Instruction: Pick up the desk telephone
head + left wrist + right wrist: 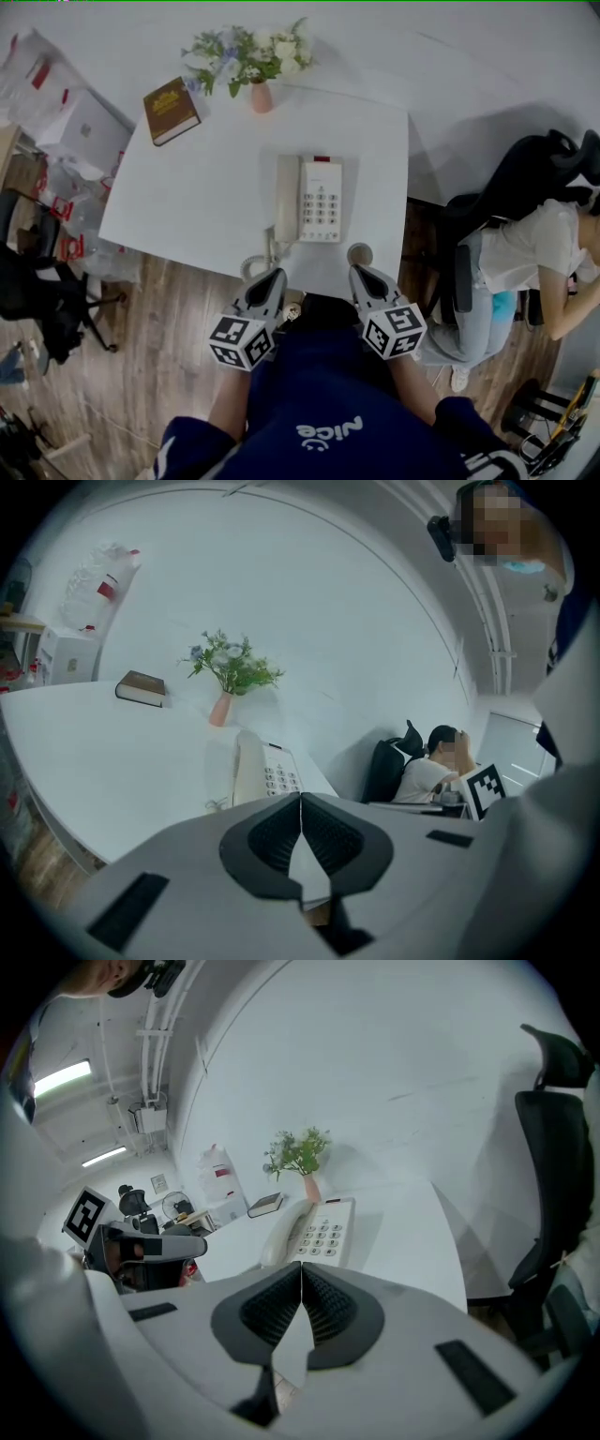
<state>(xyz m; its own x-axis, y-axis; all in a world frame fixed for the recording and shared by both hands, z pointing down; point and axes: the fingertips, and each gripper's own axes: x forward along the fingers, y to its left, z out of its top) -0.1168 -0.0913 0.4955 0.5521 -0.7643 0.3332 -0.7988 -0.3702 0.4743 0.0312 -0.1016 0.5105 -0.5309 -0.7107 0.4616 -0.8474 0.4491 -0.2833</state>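
Even soft light, fisheye edge bending, dark vignette, slight blur.

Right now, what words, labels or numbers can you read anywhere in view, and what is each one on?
"nice": white print on the person's blue top, upside down in the head view.
Print on the book cover: too small to read.
Keys of the desk telephone: too small to read.

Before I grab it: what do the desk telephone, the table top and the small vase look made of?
Desk telephone: cream moulded plastic by its look, smooth rounded edges, dull sheen. Table: white, matte, uniform; probably laminate or painted board. Vase: pink, smooth, likely ceramic, though too small to be sure.
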